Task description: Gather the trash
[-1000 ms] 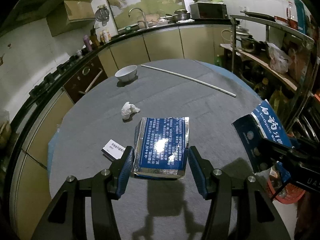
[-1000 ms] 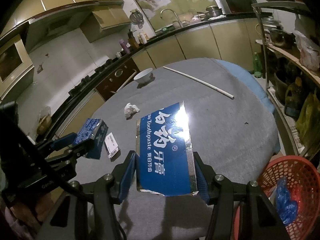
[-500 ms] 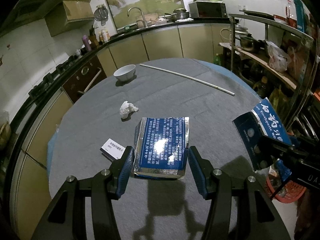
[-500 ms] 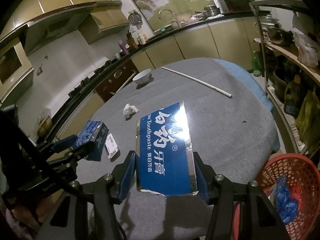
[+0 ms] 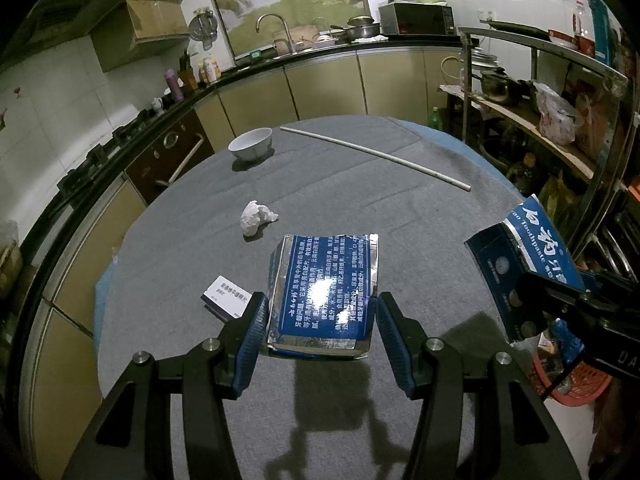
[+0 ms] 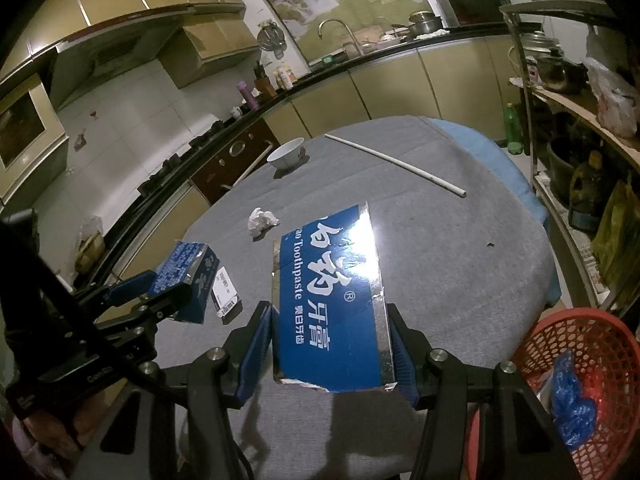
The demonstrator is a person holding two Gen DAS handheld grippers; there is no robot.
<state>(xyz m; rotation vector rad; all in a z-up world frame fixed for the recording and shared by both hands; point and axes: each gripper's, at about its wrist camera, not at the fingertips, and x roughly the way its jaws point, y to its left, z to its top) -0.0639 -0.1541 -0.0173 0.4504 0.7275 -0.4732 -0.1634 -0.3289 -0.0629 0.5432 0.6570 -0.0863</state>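
My left gripper (image 5: 318, 334) is shut on a blue and silver toothpaste box piece (image 5: 326, 292), held above the grey round table (image 5: 360, 184). My right gripper (image 6: 332, 348) is shut on another blue toothpaste box piece (image 6: 332, 300) above the table's near right edge. Each held piece shows in the other view: the right one at the right of the left wrist view (image 5: 520, 268), the left one at the left of the right wrist view (image 6: 188, 276). A crumpled white tissue (image 5: 256, 218) and a small white card box (image 5: 228, 300) lie on the table. A red mesh basket (image 6: 576, 384) holding blue plastic trash stands on the floor at the right.
A white bowl (image 5: 251, 148) and a long white rod (image 5: 376, 156) lie at the table's far side. Kitchen counters curve around the left and back. A metal shelf rack (image 5: 560, 120) with pots and bags stands to the right, close to the basket.
Both grippers have drifted slightly while keeping their box pieces. The right gripper's box has shifted a little toward the basket side. The things on the table have not moved.
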